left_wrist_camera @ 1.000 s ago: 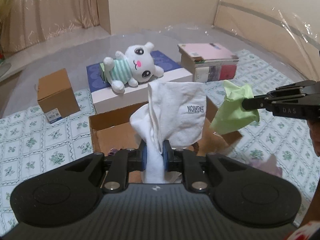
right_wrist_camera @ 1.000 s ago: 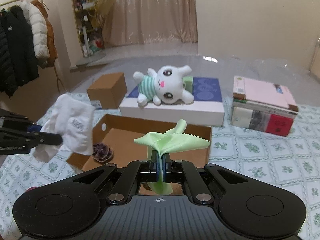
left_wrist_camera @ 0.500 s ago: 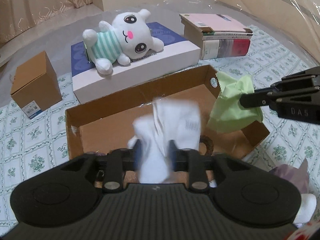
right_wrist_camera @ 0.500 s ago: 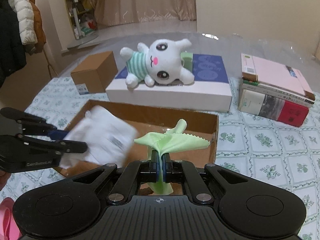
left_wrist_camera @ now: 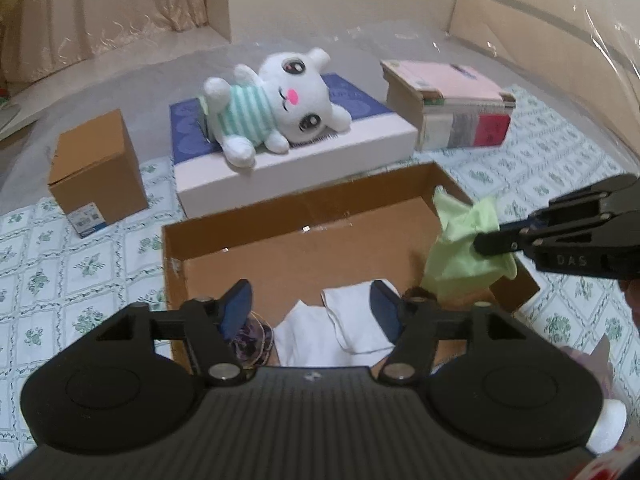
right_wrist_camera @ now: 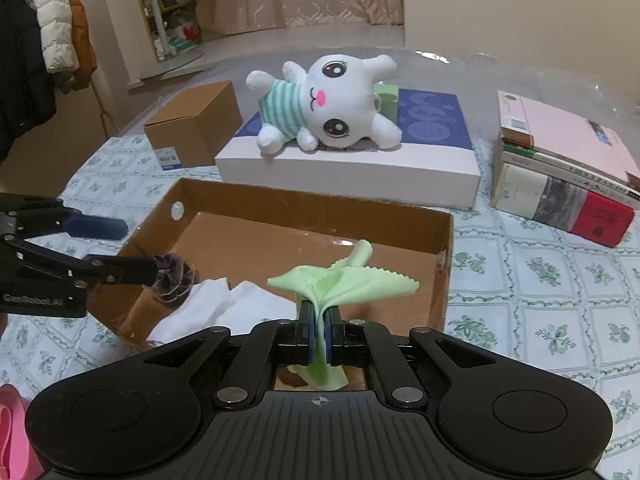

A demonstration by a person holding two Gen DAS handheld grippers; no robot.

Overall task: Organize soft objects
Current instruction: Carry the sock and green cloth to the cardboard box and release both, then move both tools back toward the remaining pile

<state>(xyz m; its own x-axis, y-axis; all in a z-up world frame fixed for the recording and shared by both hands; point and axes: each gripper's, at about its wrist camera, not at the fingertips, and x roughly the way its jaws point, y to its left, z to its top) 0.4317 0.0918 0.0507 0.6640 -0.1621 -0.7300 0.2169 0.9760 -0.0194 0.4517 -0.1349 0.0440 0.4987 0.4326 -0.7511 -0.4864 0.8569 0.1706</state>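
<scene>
A floral-patterned tablecloth (right_wrist_camera: pixel 540 280) carries an open cardboard tray (right_wrist_camera: pixel 448 280), behind it a flat white box (right_wrist_camera: pixel 360 168) with a plush bunny (right_wrist_camera: pixel 332 108) lying on top. Inside the tray rests a white cloth (left_wrist_camera: pixel 340 332), under the left gripper (left_wrist_camera: pixel 312 308), whose jaws are spreading with nothing pressed between them. The right gripper (right_wrist_camera: pixel 319 336) pinches a green cloth (right_wrist_camera: pixel 344 284) above the tray's near corner.

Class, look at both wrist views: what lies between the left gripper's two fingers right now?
In the left wrist view, the left gripper is opening; the white cloth lies loose between its fingers, in the cardboard box.
</scene>
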